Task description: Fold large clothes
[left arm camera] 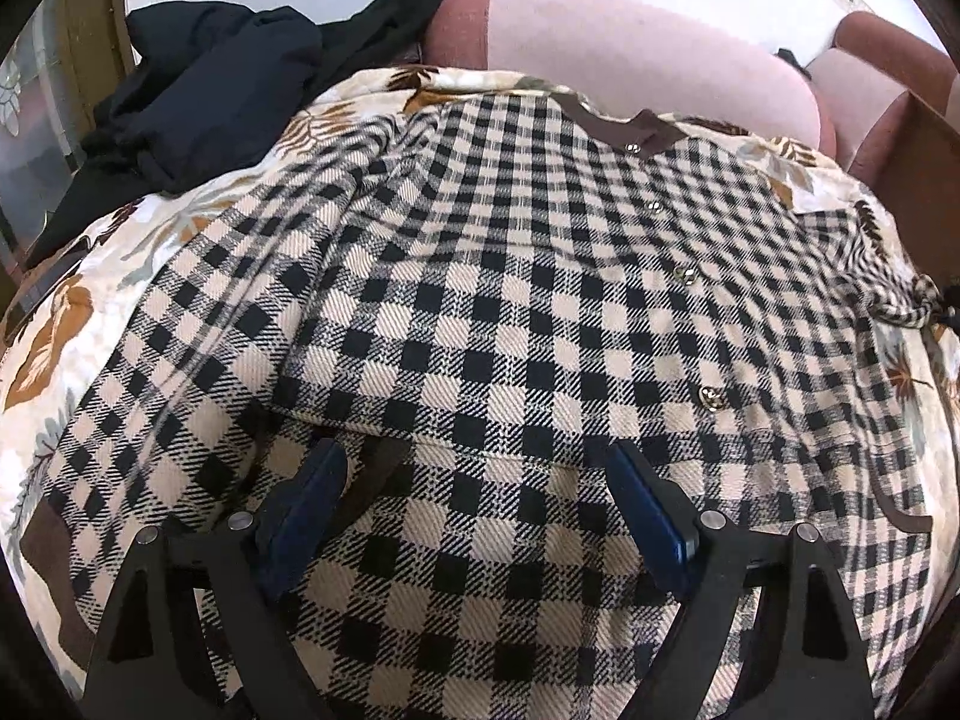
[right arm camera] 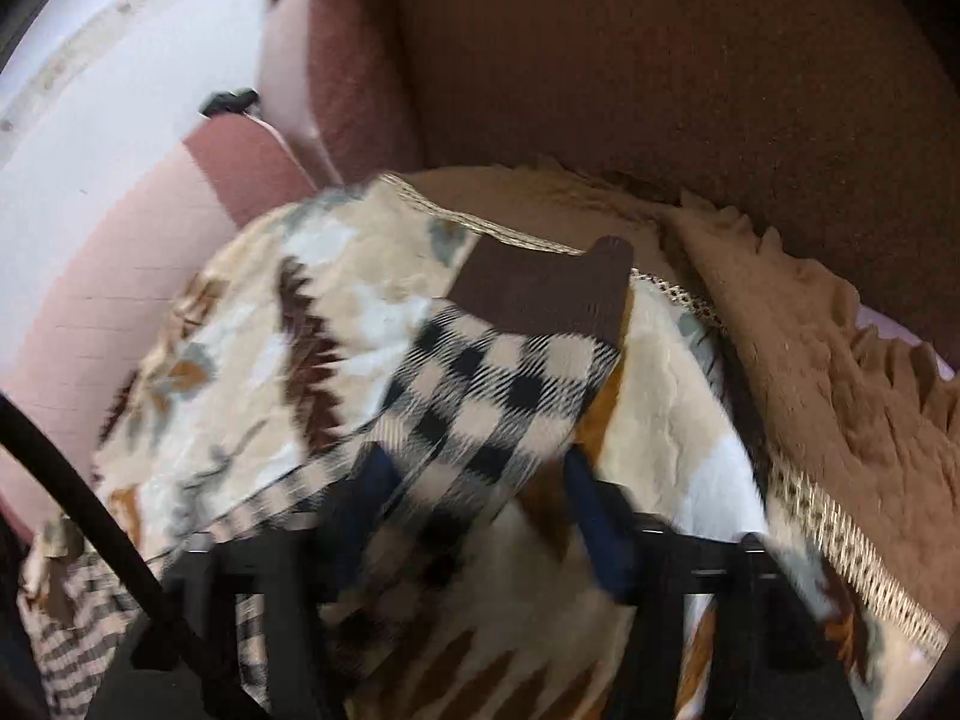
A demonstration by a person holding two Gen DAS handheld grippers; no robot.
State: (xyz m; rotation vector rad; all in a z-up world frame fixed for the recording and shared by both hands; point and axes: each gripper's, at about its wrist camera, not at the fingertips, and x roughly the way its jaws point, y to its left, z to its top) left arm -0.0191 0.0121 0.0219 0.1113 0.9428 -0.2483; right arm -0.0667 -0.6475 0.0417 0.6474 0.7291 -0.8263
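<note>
Left wrist: left gripper [left arm camera: 474, 480], jaws spread wide and grasping nothing, hovers over the checked jacket [left arm camera: 510, 300] spread on the leaf-print blanket [left arm camera: 72, 324]; dark clothes [left arm camera: 210, 90] at 11 o'clock.
Right wrist, blurred: right gripper [right arm camera: 474, 480] straddles the jacket's sleeve [right arm camera: 480, 384], brown cuff [right arm camera: 540, 294] at 12 o'clock; pads not visibly pressing.

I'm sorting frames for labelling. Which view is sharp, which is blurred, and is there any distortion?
Left wrist view: sharp, the checked coat crisp, fisheye bulge, dark corners. Right wrist view: motion-smeared; the sleeve and right gripper streak, same fisheye curve.
</note>
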